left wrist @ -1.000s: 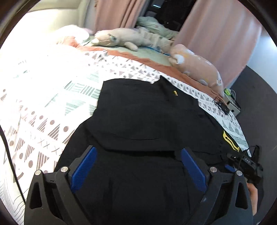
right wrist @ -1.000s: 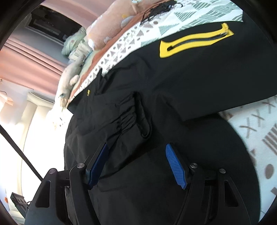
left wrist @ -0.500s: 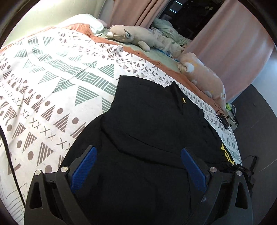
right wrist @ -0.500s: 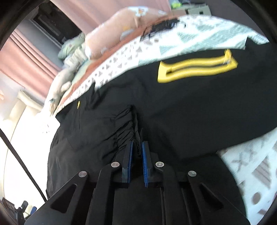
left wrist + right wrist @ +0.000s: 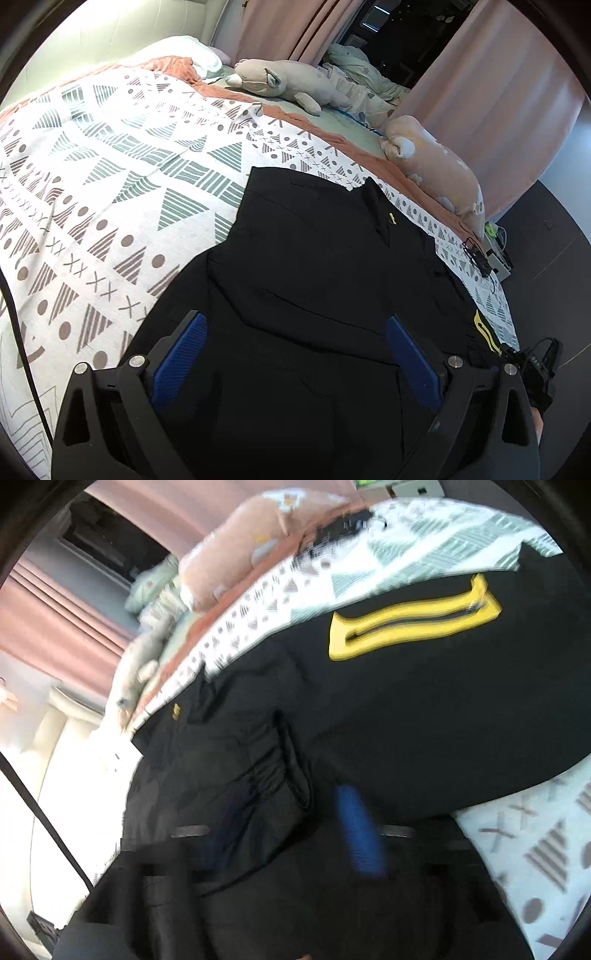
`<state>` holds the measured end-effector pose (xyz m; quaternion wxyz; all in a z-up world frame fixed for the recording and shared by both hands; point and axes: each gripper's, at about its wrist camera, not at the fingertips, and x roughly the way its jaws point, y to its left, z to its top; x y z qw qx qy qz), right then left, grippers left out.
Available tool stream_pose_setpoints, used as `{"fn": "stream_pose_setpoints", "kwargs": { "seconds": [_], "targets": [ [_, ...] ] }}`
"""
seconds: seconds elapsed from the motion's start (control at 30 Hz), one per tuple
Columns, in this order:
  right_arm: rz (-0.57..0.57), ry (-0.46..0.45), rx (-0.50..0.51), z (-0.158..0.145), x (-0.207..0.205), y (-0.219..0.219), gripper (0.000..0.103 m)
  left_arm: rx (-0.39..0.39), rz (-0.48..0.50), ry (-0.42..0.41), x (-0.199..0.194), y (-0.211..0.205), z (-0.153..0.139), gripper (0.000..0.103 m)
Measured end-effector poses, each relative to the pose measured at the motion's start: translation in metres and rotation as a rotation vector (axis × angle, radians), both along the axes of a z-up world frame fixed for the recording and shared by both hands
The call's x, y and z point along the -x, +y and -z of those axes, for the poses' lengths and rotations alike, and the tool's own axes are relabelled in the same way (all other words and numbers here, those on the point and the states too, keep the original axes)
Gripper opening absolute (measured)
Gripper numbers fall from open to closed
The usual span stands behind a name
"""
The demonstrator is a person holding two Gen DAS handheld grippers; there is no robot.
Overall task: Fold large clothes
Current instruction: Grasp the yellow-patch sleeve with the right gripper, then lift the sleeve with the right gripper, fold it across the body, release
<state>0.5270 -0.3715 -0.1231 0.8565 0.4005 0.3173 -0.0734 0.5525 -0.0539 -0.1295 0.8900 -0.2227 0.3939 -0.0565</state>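
Two tools hover low over a black jacket [image 5: 325, 280] spread on the bed. Left tool [image 5: 295, 354] stands spread wide, nothing between its blue pads [image 5: 177, 354]. Right tool [image 5: 291, 834], blurred, has just been opening and now stands apart, with the gathered sleeve cuff [image 5: 273, 775] lying loose just ahead. Farther on, a yellow zip pocket [image 5: 413, 627] marks the jacket. Beyond lie the patterned bedspread [image 5: 110, 192], then two plush toys [image 5: 288, 83] before pink curtains [image 5: 509, 110].

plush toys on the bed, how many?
2. Grey plush lies at the head of the bed, by the curtains. Pink plush lies along the far edge, beyond the black jacket. More may be hidden among the bedding behind.
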Motion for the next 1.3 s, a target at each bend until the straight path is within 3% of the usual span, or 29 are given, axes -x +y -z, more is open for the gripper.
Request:
{"fn": "stream_pose_setpoints", "kwargs": {
  "seconds": [0.17,0.3,0.6,0.8,0.93,0.97,1.03,1.13,1.3],
  "targets": [
    [0.102,-0.015,0.082,-0.017,0.04,-0.019,0.071,-0.03,0.026,-0.005,0.0,-0.015,-0.003,0.1],
    [0.155,-0.005,0.063,-0.017,0.067,-0.037,0.071,-0.042,0.034,-0.005,0.0,-0.023,-0.001,0.1],
    [0.455,0.1,0.088,-0.011,0.147,-0.075,0.071,-0.061,0.042,-0.003,-0.001,-0.036,0.002,0.1],
    [0.521,0.109,0.056,0.009,0.152,-0.097,0.071,-0.066,0.047,0.01,-0.002,-0.04,0.007,0.1],
    [0.559,0.12,0.067,0.018,0.15,-0.107,0.05,-0.068,0.046,0.016,-0.003,-0.041,0.008,0.1],
    [0.567,0.118,0.073,0.018,0.151,-0.109,0.032,-0.071,0.046,0.017,-0.003,-0.041,0.008,0.1],
    [0.563,0.093,0.063,0.019,0.145,-0.11,0.007,-0.076,0.043,0.02,-0.004,-0.04,0.008,0.1],
    [0.54,0.035,0.081,0.012,0.14,-0.101,0.001,-0.07,0.03,0.017,-0.003,-0.037,0.007,0.1],
    [0.467,-0.105,0.129,-0.024,0.132,-0.075,0.0,-0.049,0.014,-0.003,0.002,-0.029,0.0,0.1]
  ]
}}
